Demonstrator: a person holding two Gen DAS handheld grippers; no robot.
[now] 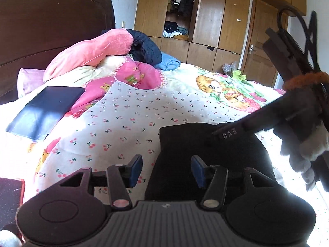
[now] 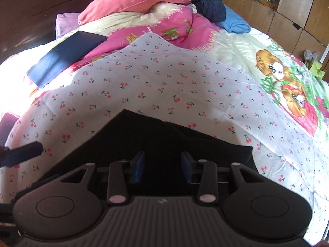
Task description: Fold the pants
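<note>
Big picture first: you're over the wide bed with the cartoon-print quilt, and spread across it is the white sheet dotted with red cherries. On that sheet, right under you, lie the black fabric pants, already a compact dark slab, so by my reading you're late in the fold.

Here's the relation that counts. In the right wrist view the pants run side to side, their long axis crossing your line of reach, far edge peaked in the middle and one squared corner out to the right. Your right hand-held gripper sits directly above the near part of the cloth, jaws at a moderate gap with nothing pinched between the blue pads. That's the nearer hand.

Your left hand-held gripper is at the pants' left edge: one blue pad over cherry sheet, the other over black cloth, jaws standing wide and empty. The pants lie ahead and to its right.

From the left wrist view, the right tool's finger marked "DAS" reaches down onto the top of the pile, your gloved hand behind it.

Any next grab looks like a straight drop for the right, a short sideways shuffle for the left.
</note>
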